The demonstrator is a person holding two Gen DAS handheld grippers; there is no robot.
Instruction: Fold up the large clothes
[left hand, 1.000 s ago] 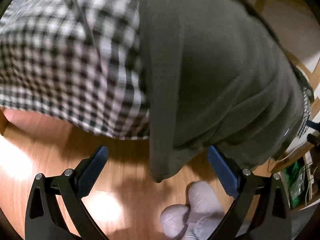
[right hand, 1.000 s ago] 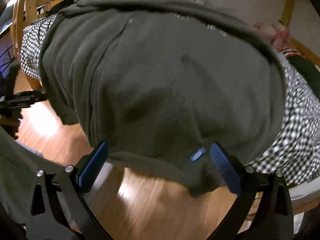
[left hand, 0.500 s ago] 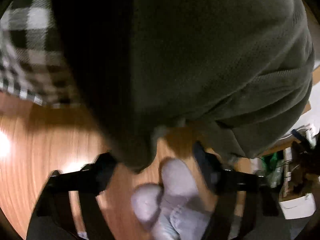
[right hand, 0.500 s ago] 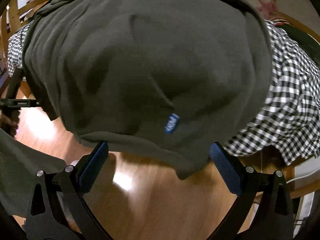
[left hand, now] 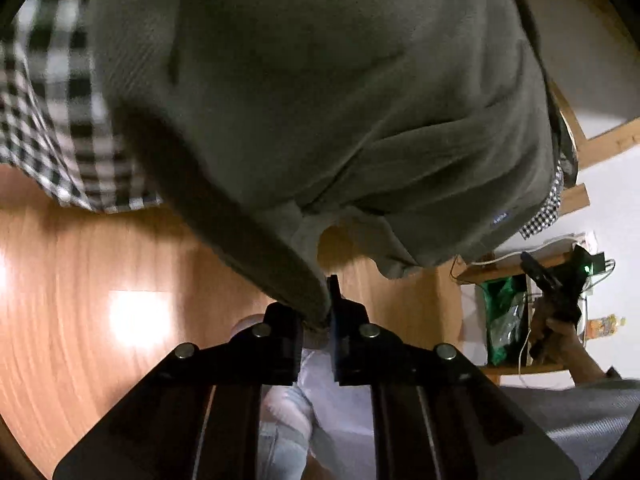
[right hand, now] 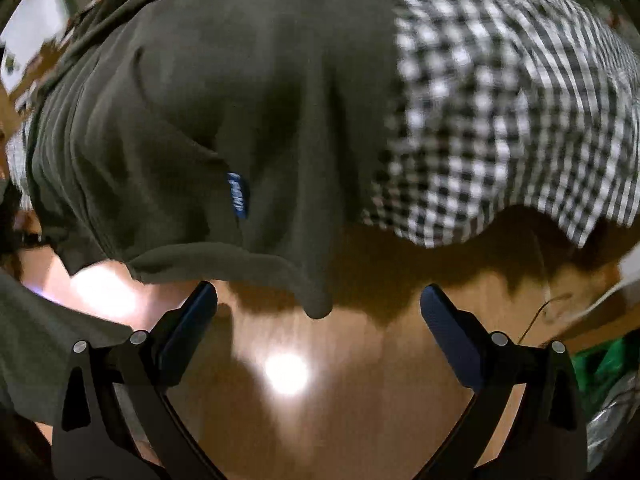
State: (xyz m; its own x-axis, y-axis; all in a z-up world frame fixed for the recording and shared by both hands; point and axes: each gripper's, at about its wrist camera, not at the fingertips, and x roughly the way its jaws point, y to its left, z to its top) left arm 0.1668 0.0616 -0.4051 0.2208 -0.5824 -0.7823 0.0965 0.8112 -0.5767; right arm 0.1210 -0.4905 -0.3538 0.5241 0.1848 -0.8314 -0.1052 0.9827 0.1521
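Observation:
A large olive-green sweatshirt (left hand: 320, 100) hangs over the edge of a surface covered by a black-and-white checked cloth (left hand: 52, 120). My left gripper (left hand: 320, 320) is shut on the sweatshirt's lower left corner. In the right wrist view the sweatshirt (right hand: 200, 120) hangs with a small blue label (right hand: 238, 194) near its hem. My right gripper (right hand: 318, 320) is open, its jaws either side of the hanging lower right corner (right hand: 316, 304), just below it and not touching.
Wooden floor (right hand: 320, 400) lies below with bright light glare. The checked cloth (right hand: 500, 120) drapes at the right. A low wooden shelf with a green bag (left hand: 504, 312) stands at the right in the left wrist view. The person's socked feet (left hand: 288, 400) are below.
My left gripper has closed on the sweatshirt's lower left corner. My right gripper has shifted right along the hem to the lower right corner and stays open.

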